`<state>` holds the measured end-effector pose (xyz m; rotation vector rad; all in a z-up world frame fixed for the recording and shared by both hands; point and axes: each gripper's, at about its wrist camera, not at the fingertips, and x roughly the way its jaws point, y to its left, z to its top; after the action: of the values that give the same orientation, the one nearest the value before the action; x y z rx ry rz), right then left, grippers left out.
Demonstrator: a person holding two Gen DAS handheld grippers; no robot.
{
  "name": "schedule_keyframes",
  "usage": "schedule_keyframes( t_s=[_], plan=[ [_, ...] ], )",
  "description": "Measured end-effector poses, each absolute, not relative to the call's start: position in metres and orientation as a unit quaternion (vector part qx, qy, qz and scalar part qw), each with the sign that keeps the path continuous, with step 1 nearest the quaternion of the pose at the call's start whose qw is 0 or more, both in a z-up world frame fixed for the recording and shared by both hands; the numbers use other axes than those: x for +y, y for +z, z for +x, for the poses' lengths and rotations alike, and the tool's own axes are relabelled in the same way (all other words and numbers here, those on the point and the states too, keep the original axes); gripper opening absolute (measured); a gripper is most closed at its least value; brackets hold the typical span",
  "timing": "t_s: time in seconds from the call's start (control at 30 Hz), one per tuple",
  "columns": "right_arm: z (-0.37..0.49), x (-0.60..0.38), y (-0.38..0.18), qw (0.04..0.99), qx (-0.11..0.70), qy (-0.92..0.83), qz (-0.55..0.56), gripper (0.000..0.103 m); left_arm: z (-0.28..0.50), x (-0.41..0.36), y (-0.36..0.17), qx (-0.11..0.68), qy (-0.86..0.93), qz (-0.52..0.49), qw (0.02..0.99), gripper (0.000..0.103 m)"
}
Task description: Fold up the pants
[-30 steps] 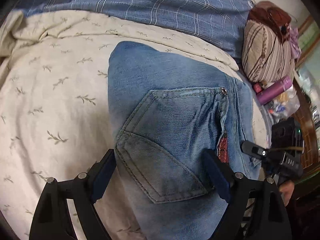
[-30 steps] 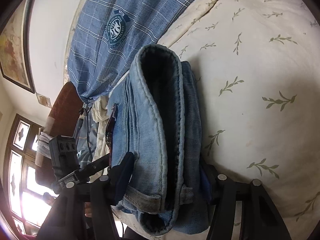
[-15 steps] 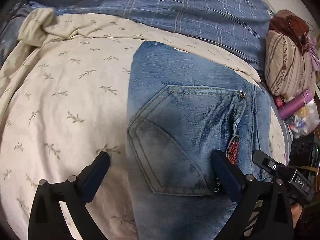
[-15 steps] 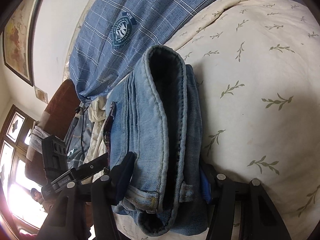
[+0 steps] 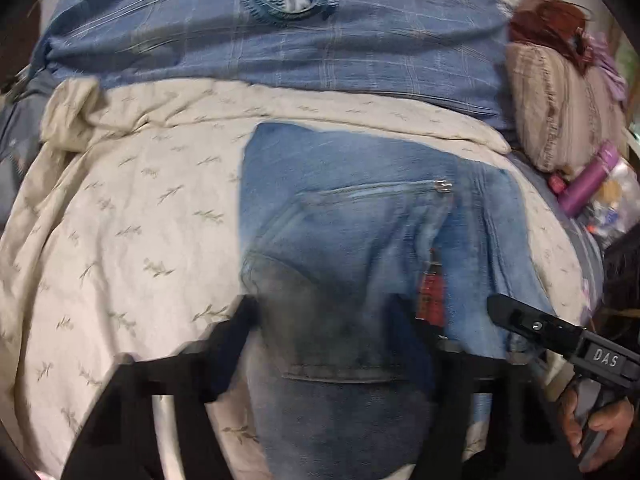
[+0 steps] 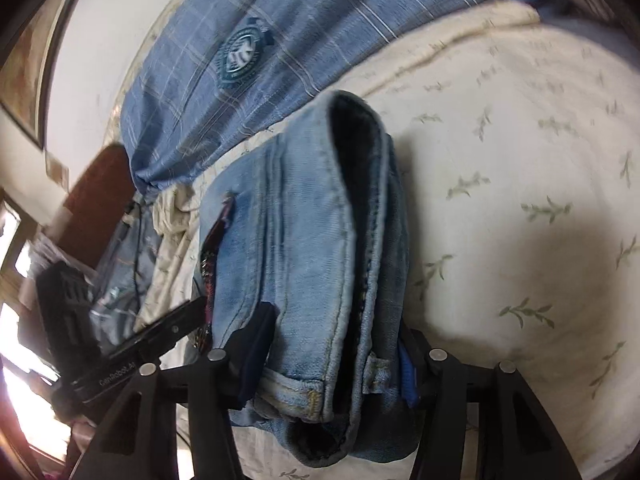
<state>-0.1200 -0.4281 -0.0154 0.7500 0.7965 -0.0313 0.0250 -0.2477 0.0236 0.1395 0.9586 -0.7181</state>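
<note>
The blue jeans (image 5: 352, 216) lie folded into a thick bundle on a cream bedspread with a leaf print (image 5: 120, 216), back pocket up. My left gripper (image 5: 332, 328) straddles the near part of the bundle, its fingers either side of the pocket; the view is blurred. In the right wrist view the bundle (image 6: 312, 240) shows edge-on with its stacked layers and waistband. My right gripper (image 6: 332, 356) is closed on the waistband end, one finger on each face of the bundle. The right gripper also shows in the left wrist view (image 5: 560, 336), at the bundle's right edge.
A blue plaid cover with a round badge (image 5: 288, 0) lies across the far end of the bed. A striped cushion (image 5: 560, 108), a purple bottle (image 5: 588, 184) and a plastic bag sit at the right. A dark wooden headboard (image 6: 96, 200) and a window are on the right wrist view's left.
My left gripper's fingers have closed in from wide apart to close against the bundle's sides. The left camera has shifted; the view is now blurred. My right gripper keeps its hold.
</note>
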Motion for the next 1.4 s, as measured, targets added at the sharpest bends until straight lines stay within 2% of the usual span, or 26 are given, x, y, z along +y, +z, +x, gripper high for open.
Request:
schedule_keyframes(
  t_s=[0.2,0.33,0.57,0.77,0.93,1.07,1.4],
  plan=[
    [-0.115,-0.411,0.015,0.882,0.366,-0.016,0.296,0.052,0.028,-0.242,0.038,0.443,-0.343,0.060,0.826,0.038],
    [-0.106,-0.391,0.040,0.904,0.365,-0.017,0.224,0.052,0.033,-0.233,0.054,0.435,-0.349,0.043,0.829,0.035],
    [-0.101,-0.381,0.062,0.918,0.340,-0.007,0.204,0.052,0.034,-0.225,0.073,0.415,-0.348,0.036,0.840,0.034],
    [-0.095,-0.388,0.032,0.898,0.373,-0.010,0.234,0.052,0.037,-0.228,0.042,0.445,-0.316,0.071,0.835,0.035],
    [-0.103,-0.398,0.010,0.886,0.385,-0.025,0.257,0.052,0.026,-0.231,0.027,0.423,-0.303,0.111,0.847,0.042],
    [-0.101,-0.397,0.010,0.888,0.387,-0.026,0.248,0.052,0.026,-0.236,0.027,0.414,-0.298,0.124,0.851,0.057],
    [-0.102,-0.403,0.000,0.879,0.394,-0.030,0.268,0.052,0.030,-0.234,0.022,0.417,-0.288,0.122,0.853,0.078]
  ],
)
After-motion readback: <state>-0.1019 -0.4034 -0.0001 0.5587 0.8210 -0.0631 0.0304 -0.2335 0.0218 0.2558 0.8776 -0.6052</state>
